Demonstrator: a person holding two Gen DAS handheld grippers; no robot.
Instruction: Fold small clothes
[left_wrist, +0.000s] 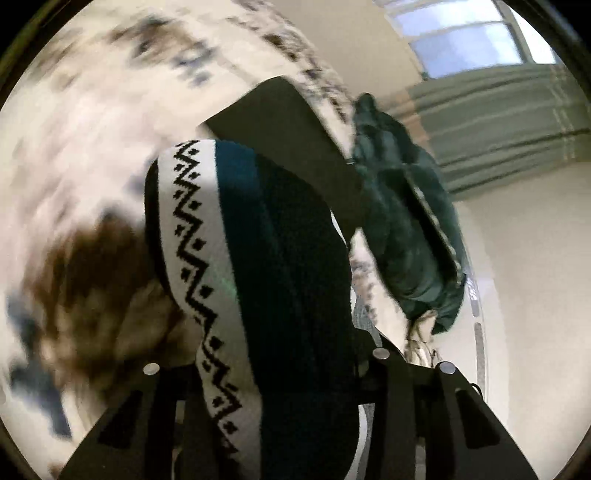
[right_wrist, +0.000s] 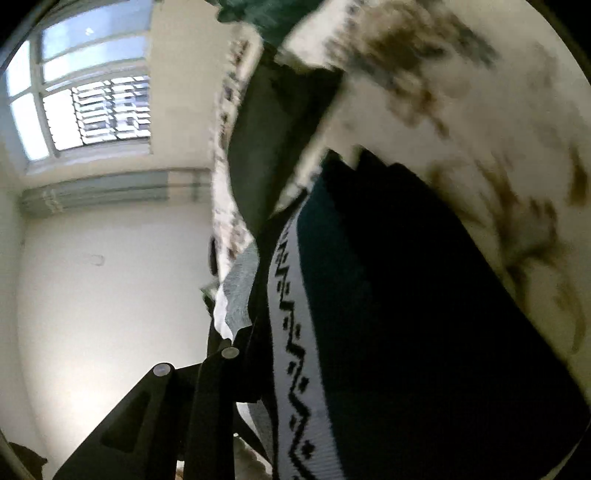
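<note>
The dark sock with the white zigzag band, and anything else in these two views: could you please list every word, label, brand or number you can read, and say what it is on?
No readable text in either view.
sock: its white band carries only a black zigzag and diamond pattern, no letters.
patterned bedding: blurred brown and blue blotches, no legible writing.
green jacket: no label visible.
window: slats only, no signs.

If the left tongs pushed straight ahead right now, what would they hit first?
Most likely the dark knit garment with the white zigzag band: it already fills the space between the left tongs and drapes ahead. Behind it lies the blurred patterned cloth surface; depth is unclear.
</note>
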